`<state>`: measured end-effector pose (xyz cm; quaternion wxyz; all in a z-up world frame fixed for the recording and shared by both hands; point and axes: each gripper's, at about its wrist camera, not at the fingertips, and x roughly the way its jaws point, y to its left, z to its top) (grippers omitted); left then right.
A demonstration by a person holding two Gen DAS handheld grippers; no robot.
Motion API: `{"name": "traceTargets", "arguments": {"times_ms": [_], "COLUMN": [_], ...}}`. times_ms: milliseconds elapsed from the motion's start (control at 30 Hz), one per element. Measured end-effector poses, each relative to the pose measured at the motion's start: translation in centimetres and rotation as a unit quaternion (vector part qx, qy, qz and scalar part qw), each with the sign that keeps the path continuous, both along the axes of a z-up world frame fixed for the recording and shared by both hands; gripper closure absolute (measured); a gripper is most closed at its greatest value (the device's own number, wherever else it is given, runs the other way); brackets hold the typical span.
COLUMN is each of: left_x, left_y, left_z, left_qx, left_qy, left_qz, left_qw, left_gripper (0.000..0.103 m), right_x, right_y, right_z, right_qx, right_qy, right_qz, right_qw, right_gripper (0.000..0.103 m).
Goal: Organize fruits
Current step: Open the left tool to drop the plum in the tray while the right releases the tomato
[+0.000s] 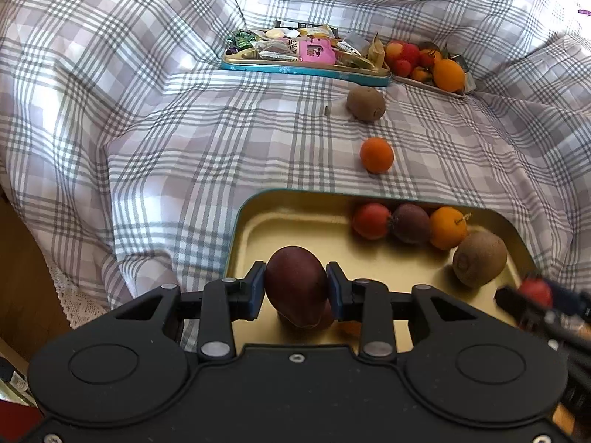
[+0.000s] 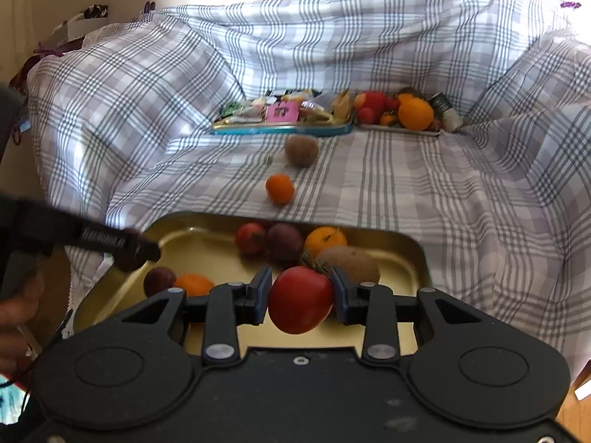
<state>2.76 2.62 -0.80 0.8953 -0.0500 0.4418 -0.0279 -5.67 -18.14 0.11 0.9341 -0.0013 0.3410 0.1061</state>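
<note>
My left gripper (image 1: 296, 282) is shut on a dark maroon fruit (image 1: 295, 295) held over the near left part of a gold tin tray (image 1: 258, 232). At the tray's far side lie a red fruit (image 1: 371, 220), a purple fruit (image 1: 410, 223), an orange (image 1: 447, 228) and a kiwi (image 1: 479, 258). My right gripper (image 2: 301, 289) is shut on a red tomato (image 2: 301, 301) above the same tray (image 2: 406, 251). It also shows blurred as the right gripper (image 1: 532, 295) at the picture's edge. Another dark fruit (image 2: 159, 280) and a small orange (image 2: 194, 283) lie under the left gripper (image 2: 136, 249).
On the checked cloth (image 1: 184, 147) beyond the tray lie a loose kiwi (image 1: 365, 103) and a loose orange (image 1: 376, 155). At the back stand a teal tin of wrapped sweets (image 1: 303, 70) and a white tray heaped with fruit (image 1: 424, 62). A hand (image 2: 14, 306) shows at the left.
</note>
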Motion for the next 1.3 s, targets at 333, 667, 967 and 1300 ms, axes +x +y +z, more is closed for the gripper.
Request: {"name": "traceTargets", "arguments": {"times_ms": [333, 667, 967, 1300], "left_x": [2.9, 3.3, 3.3, 2.7], "left_y": [-1.4, -1.6, -1.6, -1.5], "left_z": [-0.6, -1.8, -2.3, -1.9], "left_qx": [0.025, 0.023, 0.022, 0.030], "left_qy": [0.000, 0.024, 0.034, 0.020], "left_qz": [0.001, 0.006, 0.012, 0.020], "left_qw": [0.9997, 0.9994, 0.9991, 0.9992], "left_gripper": [0.060, 0.060, 0.060, 0.060], "right_x": [1.0, 1.1, 1.3, 1.4], "right_y": [1.0, 1.0, 1.1, 1.2], "right_z": [-1.2, -1.5, -1.6, -1.7], "right_qx": [-0.009, -0.009, -0.010, -0.012], "right_qy": [0.027, 0.038, 0.045, 0.048], "right_qz": [0.002, 0.006, 0.006, 0.006], "right_qw": [1.000, 0.999, 0.999, 0.999], "right_gripper": [0.066, 0.066, 0.066, 0.066]}}
